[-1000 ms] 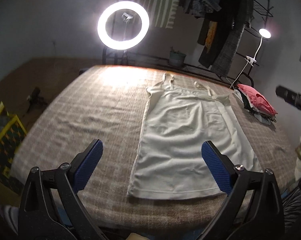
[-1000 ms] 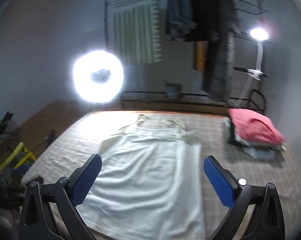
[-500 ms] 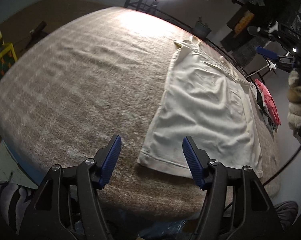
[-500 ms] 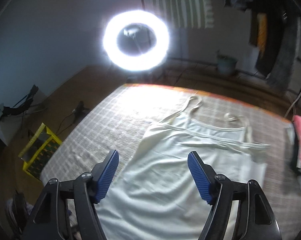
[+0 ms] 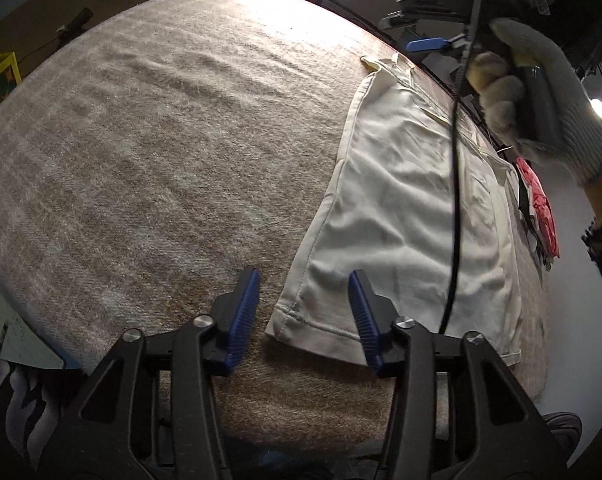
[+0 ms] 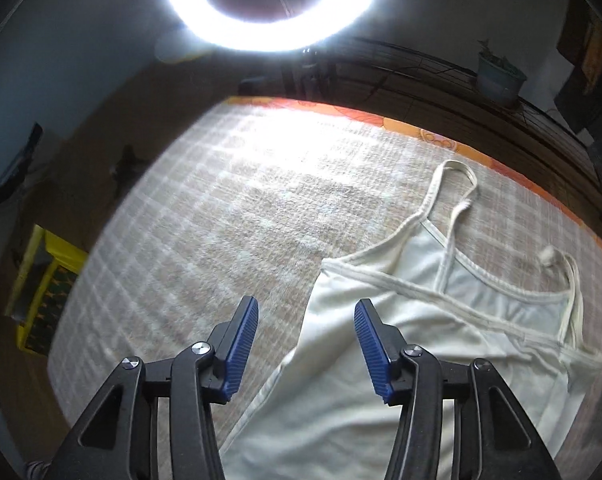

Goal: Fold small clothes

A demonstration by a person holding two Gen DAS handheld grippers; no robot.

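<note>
The cream camisole (image 5: 413, 208) lies flat on the checked blanket (image 5: 161, 140). Left gripper (image 5: 304, 312) and right gripper (image 6: 306, 344) hover over its edge, jaws apart and just closing, pressing nothing.

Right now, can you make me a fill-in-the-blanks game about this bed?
1. The white top has thin ___ at its upper end.
2. The left claw hovers over the top's bottom ___.
3. The round lamp above the blanket is switched ___.
4. The hand wears a knitted ___.

Missing: straps, corner, on, glove
</note>
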